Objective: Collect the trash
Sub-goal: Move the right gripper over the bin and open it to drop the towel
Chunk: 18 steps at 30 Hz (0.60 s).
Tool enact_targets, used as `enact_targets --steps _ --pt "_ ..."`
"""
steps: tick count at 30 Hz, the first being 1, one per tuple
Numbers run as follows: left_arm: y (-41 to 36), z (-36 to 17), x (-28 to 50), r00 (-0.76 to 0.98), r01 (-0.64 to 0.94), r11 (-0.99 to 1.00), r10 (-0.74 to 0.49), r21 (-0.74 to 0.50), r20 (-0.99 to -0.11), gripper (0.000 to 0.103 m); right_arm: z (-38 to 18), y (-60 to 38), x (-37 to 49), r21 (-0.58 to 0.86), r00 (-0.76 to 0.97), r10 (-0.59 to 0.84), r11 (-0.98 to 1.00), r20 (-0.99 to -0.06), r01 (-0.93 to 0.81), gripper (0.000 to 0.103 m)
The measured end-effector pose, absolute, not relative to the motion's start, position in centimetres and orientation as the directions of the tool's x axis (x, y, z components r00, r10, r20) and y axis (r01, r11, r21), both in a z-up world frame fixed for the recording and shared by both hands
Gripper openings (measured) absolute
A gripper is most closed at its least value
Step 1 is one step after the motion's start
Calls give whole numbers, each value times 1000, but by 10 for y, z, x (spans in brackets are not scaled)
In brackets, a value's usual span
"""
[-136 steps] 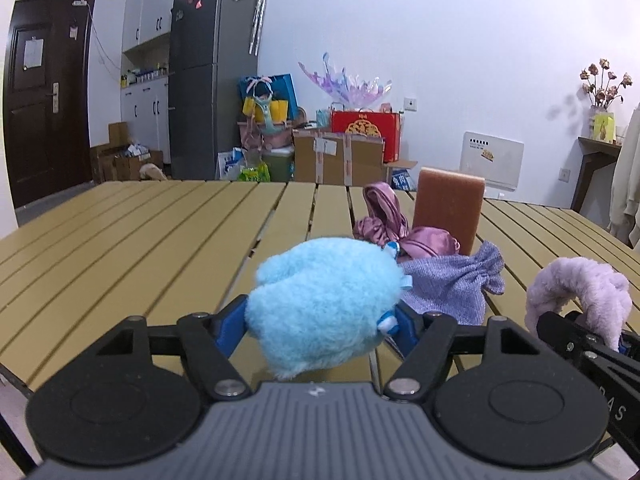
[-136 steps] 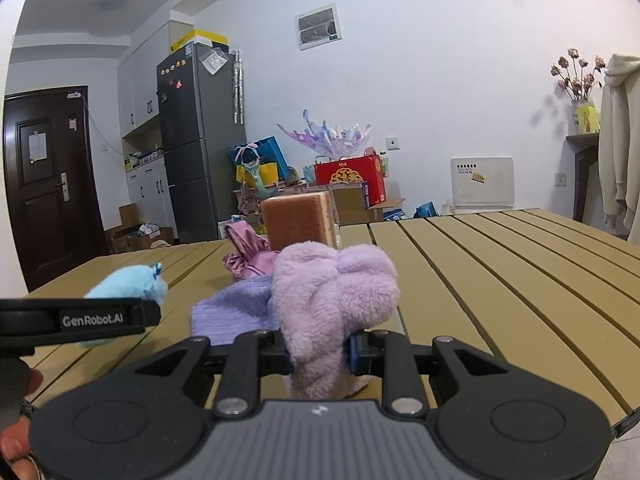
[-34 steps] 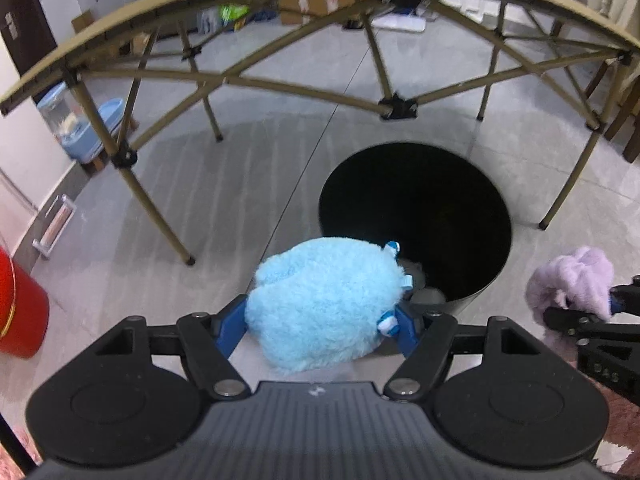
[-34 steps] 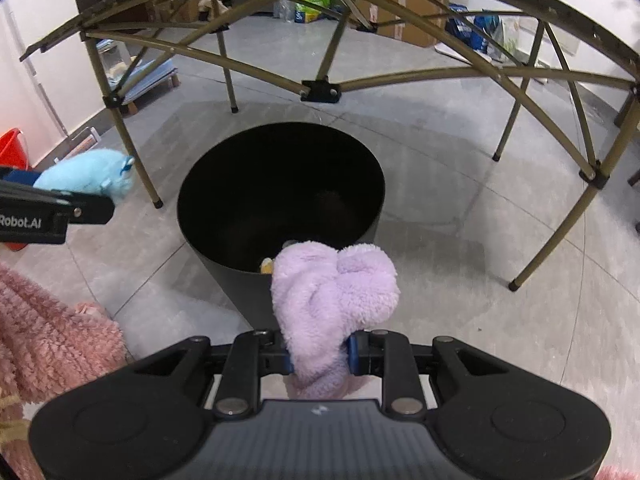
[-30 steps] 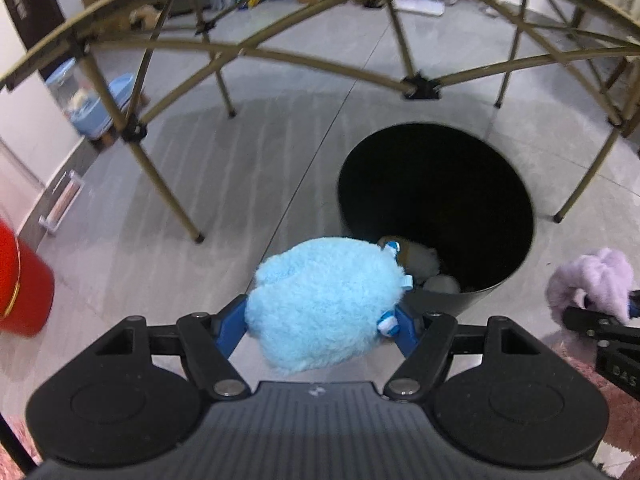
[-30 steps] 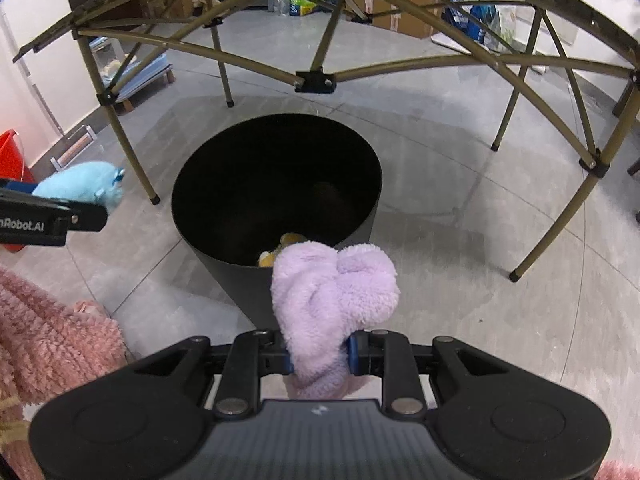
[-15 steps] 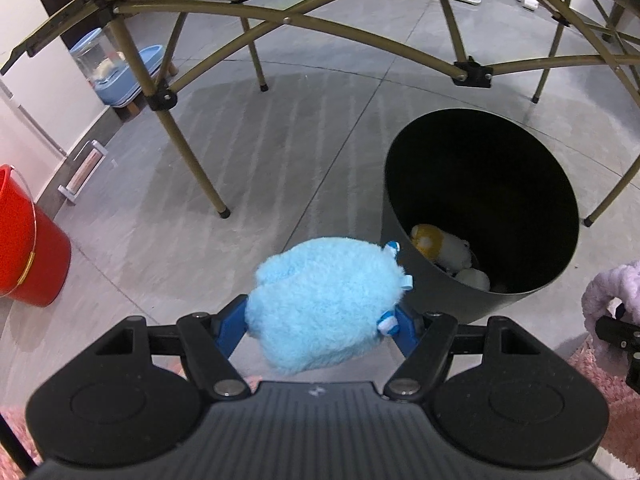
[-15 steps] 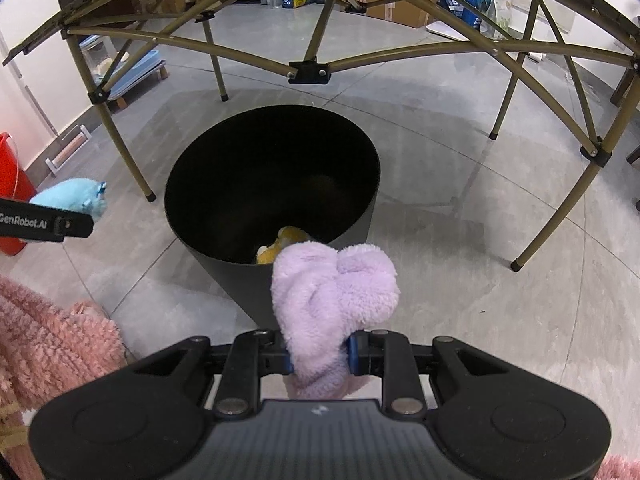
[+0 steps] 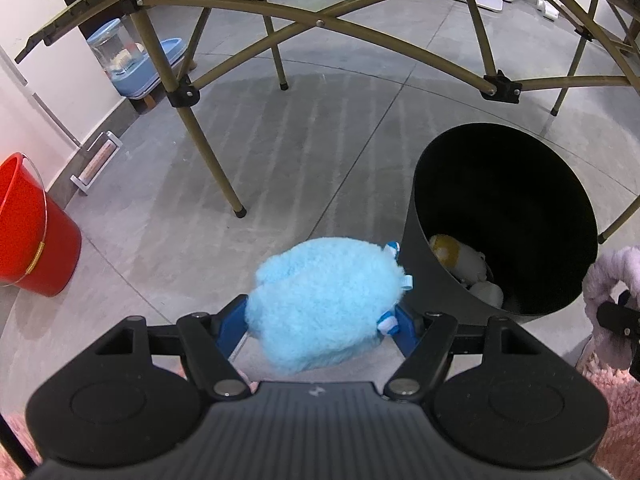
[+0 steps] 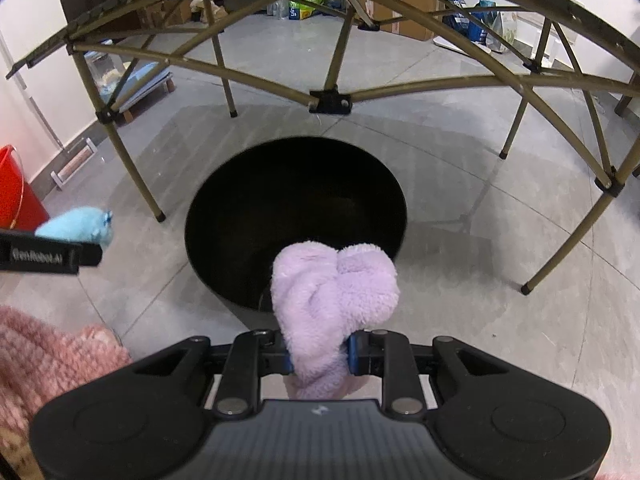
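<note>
Left gripper [image 9: 318, 322] half spread, clamping blue plush [image 9: 326, 304], short of black bin [image 9: 436, 276]. Bin already holding a few items. Right gripper [image 10: 320, 354] nearly closed, pinching purple fluffy piece [image 10: 334, 288] at bin's near rim. Both drops pending.

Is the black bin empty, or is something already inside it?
Not empty. The left wrist view shows a yellow-and-white plush toy lying at the bottom of the black bin.
</note>
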<state>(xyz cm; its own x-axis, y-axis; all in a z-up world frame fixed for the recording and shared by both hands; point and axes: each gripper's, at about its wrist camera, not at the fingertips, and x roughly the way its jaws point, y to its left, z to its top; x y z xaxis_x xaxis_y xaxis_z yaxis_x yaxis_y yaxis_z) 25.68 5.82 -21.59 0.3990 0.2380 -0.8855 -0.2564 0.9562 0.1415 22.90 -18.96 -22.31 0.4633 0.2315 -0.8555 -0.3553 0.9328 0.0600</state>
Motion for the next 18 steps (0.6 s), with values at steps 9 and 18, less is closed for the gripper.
enact_targets --steps 9,18 --pt "66 -216 262 390 -291 946 256 146 -885 72 -221 -166 246 67 448 244 925 -860 -374 23" --pt "72 -214 265 384 -315 937 272 152 -882 72 -221 -143 273 77 447 245 929 -860 -362 23"
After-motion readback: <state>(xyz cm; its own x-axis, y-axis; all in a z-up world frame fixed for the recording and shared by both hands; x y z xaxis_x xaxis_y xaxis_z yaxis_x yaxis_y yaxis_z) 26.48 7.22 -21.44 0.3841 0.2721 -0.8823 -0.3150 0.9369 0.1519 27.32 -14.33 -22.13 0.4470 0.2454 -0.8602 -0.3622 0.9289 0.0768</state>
